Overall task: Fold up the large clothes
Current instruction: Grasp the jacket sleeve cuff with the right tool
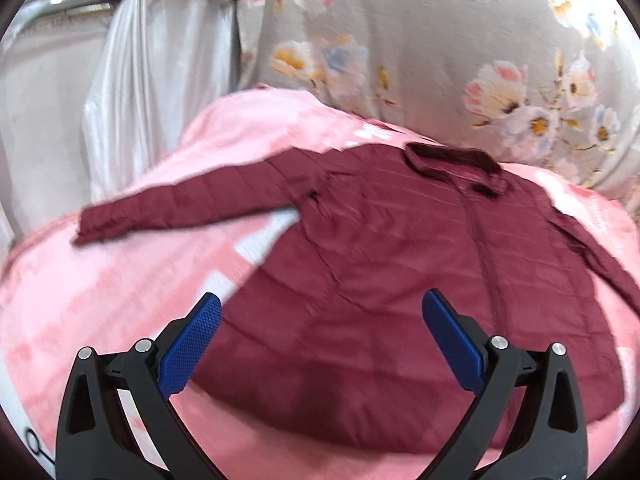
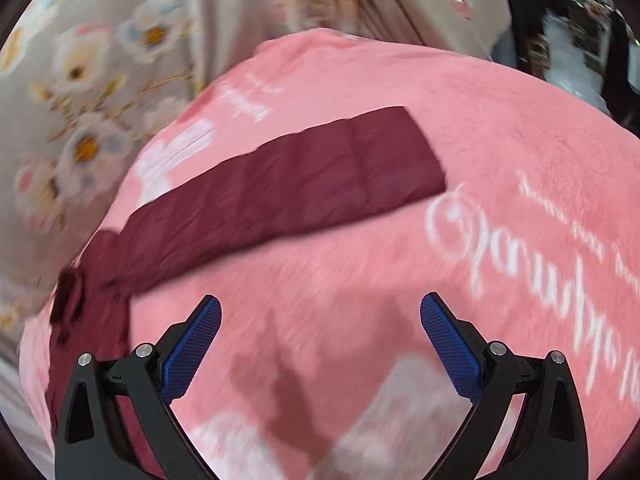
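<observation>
1. Jacket [image 1: 400,264]: a dark maroon quilted garment with stitched horizontal channels, lying flat and spread open on a pink blanket [image 1: 100,300]. A darker, fuzzy-looking collar [image 1: 452,160] sits at the far end, and a centre seam runs down the body toward the camera.

2. Left sleeve [image 1: 188,204]: extended straight out to the side across the blanket, its cuff lying flat near the blanket's edge.

3. Right sleeve [image 2: 304,184]: seen from the right wrist view, stretched out diagonally over the blanket, ending in a squared cuff; the cloth is lightly wrinkled. White script lettering [image 2: 520,248] is printed on the blanket just beside it.

4. Left gripper [image 1: 320,312]: jaws spread wide, holding nothing, poised above the jacket's lower hem region; contact with the cloth cannot be judged.

5. Right gripper [image 2: 320,312]: jaws likewise wide apart and empty, above bare blanket, nearer the camera than the sleeve and apart from it.

6. Background: a floral-patterned grey fabric [image 1: 480,60] behind the blanket, and a shiny silver-white drape [image 1: 140,80] at the left.
</observation>
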Demonstrator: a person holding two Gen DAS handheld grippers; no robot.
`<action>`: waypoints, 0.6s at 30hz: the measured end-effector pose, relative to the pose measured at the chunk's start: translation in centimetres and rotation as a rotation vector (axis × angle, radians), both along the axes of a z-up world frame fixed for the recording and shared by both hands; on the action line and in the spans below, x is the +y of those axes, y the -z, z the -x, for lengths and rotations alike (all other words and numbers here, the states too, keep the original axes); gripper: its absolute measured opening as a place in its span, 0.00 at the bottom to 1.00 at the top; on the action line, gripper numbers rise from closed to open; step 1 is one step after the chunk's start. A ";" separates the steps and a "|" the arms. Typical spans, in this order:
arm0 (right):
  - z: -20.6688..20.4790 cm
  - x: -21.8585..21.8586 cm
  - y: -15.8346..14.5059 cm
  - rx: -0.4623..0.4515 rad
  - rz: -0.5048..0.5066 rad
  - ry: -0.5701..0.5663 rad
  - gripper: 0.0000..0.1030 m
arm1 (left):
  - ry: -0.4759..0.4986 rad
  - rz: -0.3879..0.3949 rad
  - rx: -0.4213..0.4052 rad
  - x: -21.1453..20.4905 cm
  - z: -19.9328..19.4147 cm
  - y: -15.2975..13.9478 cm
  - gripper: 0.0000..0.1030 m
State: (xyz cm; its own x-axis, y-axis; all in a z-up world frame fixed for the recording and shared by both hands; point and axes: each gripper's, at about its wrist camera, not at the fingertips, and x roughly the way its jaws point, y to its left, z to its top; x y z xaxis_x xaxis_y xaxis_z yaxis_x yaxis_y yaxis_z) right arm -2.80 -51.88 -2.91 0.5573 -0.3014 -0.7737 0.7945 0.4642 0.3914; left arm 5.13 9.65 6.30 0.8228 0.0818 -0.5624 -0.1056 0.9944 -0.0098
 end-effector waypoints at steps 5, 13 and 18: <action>-2.2 -4.3 2.0 0.029 -0.030 0.078 0.95 | -0.045 -0.070 0.018 0.2 -1.9 0.7 0.95; -7.5 -4.3 -1.2 -0.072 0.041 0.038 0.09 | -0.118 -0.121 0.136 1.5 -4.4 4.0 0.95; -14.5 4.9 -9.0 -0.193 0.238 -0.233 0.09 | -0.147 -0.102 0.178 2.8 -4.8 4.7 0.95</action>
